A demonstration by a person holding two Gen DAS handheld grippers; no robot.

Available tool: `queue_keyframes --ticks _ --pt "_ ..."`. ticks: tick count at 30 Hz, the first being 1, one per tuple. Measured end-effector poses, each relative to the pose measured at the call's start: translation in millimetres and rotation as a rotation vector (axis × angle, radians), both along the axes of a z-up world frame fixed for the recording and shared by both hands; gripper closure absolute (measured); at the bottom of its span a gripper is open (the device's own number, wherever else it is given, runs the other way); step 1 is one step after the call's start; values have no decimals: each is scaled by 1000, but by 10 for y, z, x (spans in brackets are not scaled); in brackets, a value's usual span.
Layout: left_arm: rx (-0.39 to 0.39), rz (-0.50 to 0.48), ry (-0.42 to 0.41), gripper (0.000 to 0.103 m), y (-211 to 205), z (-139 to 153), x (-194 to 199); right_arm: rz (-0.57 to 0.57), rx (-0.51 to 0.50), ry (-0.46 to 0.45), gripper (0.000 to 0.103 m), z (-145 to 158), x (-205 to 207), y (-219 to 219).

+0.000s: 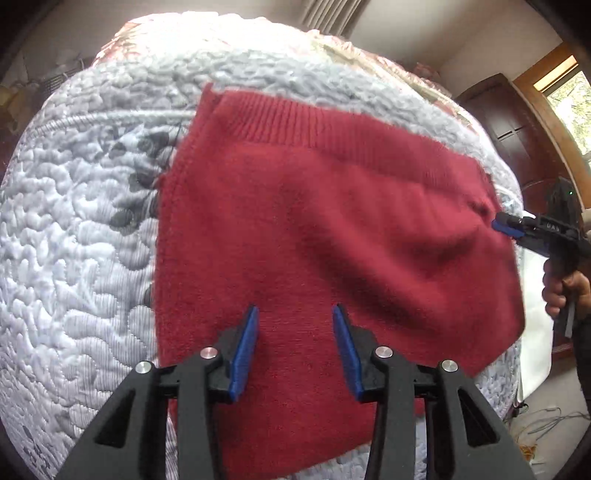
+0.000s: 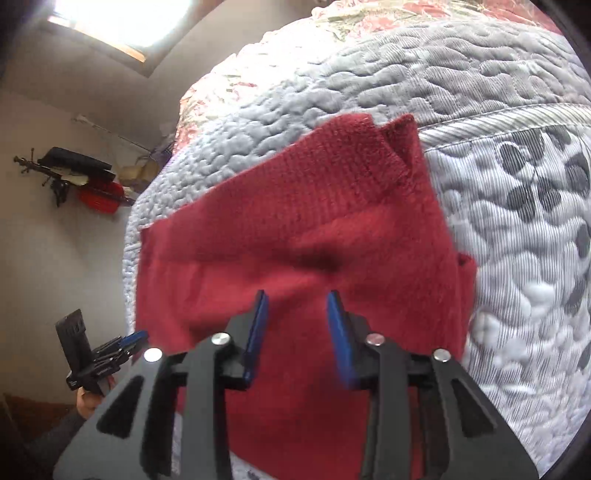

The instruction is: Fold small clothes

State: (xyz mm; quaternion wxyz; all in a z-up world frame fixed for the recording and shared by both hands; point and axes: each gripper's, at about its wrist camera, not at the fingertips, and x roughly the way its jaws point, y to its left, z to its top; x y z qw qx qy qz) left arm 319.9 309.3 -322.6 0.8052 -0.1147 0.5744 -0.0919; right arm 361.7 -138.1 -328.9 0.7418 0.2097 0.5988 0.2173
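Black fingers with blue pads nearest the lens: left gripper (image 1: 295, 350) spread wide, grasping nothing, hovering over the near part of a red knitted garment (image 1: 314, 229). Same for the right gripper (image 2: 297, 336): fingers released, poised above the near edge of the cloth from the other side. Seen from the left wrist, tip at the garment's right edge; contact hard to judge through blur.

Garment on a grey quilted bed cover (image 1: 74, 240), spread mostly flat, ribbed band (image 1: 295, 122) at the far end. Looks already doubled over once, judging by layered edges at the far corner in the right wrist view, though not certain. A shallow wrinkle across the middle. Probably early to midway: at least one more fold left, plus smoothing, and no grasp taken yet.

Around: a floral quilt (image 2: 362, 18) farther up the bed, a dark wooden door (image 1: 517, 129) and window to the right, cables on the floor (image 1: 546, 424), a black and red item on a wall bracket (image 2: 74, 177). Nothing lying on the garment; only the bumpy, soft bedding likely to make a clean pinch of one layer awkward.
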Motion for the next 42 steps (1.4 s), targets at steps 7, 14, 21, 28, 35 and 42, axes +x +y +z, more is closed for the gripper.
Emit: queue_keyframes --ticks 7,14,21,28,35,42 --pt "-137 -34 -20 48 -331 63 -182 48 69 123 67 -205 -889 -62" --pt "-47 -61 46 57 -341 -502 -406 8 69 164 103 -738 -1227 -538" --pt "-129 -106 -54 49 -752 110 -417 89 160 72 70 -34 -796 -213" --pt "-264 -70 58 49 -1135 -412 -329 225 260 149 69 -428 215 701" --pt "-340 -17 98 49 -989 -444 -353 229 222 179 77 -443 398 598" --pt "-309 90 10 29 -259 5 -122 104 206 108 68 -377 785 428"
